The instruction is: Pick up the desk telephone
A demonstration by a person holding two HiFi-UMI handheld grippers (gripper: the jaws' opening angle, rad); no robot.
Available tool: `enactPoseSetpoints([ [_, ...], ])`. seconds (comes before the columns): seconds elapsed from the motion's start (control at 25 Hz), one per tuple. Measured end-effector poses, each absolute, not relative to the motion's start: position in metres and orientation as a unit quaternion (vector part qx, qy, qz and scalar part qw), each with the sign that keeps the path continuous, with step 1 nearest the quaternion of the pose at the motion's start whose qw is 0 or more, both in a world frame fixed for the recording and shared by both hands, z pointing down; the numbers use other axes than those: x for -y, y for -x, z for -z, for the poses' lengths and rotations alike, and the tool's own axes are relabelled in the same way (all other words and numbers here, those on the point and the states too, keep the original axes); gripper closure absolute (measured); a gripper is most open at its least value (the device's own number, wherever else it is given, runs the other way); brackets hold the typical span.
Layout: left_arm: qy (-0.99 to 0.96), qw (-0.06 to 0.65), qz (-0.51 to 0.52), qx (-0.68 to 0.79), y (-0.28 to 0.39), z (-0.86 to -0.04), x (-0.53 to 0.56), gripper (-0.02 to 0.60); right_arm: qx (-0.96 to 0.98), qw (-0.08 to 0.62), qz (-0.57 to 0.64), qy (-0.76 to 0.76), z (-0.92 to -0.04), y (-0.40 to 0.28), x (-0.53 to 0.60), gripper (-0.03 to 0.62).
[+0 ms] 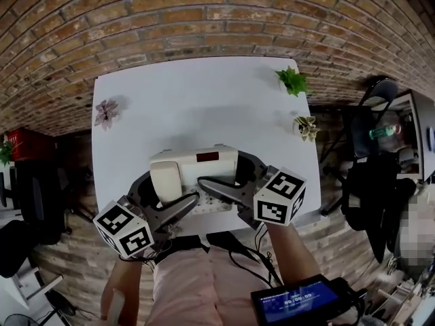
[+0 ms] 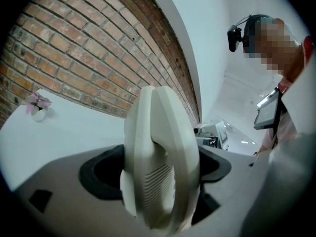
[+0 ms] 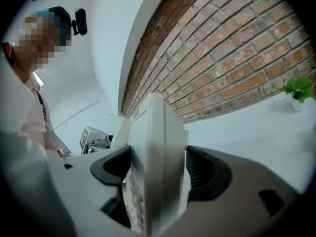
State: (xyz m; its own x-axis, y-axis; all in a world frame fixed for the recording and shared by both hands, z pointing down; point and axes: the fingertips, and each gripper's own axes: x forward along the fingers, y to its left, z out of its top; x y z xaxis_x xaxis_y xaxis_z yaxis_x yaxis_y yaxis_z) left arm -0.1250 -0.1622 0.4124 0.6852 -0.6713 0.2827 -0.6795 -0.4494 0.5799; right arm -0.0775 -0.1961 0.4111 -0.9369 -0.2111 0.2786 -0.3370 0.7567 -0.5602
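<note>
Left tongs (image 2: 159,168) and right tongs (image 3: 157,174) each clamp the one desk telephone (image 1: 204,163).

White table (image 1: 204,100); pink flower (image 1: 106,112) left; green plant (image 1: 293,80), pale plant (image 1: 306,126) right; brickwork (image 1: 204,19) beyond.

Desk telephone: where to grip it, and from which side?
Grip the desk telephone at its two short ends, one gripper per side, since the body looks too broad and flat for one jaw span. The left gripper comes from the left across the handset end. The right gripper comes from the right onto the thin edge by the keypad. Both are shut there now.
</note>
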Motion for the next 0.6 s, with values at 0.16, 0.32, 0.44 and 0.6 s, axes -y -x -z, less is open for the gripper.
enactPoseSetpoints([
  [0.16, -0.852, 0.338, -0.004, 0.399, 0.12, -0.387, 0.162, 0.138, 0.935, 0.107, -0.303, -0.152, -0.384, 0.073, 0.196, 0.237],
  [0.32, -0.857, 0.322, 0.001, 0.401, 0.116, -0.362, 0.167, 0.138, 0.939, 0.103, -0.289, -0.157, -0.358, 0.068, 0.2, 0.238],
  [0.44, -0.862, 0.309, 0.002, 0.402, 0.113, -0.345, 0.172, 0.138, 0.942, 0.098, -0.276, -0.162, -0.34, 0.065, 0.204, 0.24],
  [0.6, -0.865, 0.294, 0.005, 0.407, 0.112, -0.324, 0.176, 0.138, 0.946, 0.089, -0.262, -0.168, -0.318, 0.063, 0.208, 0.247],
])
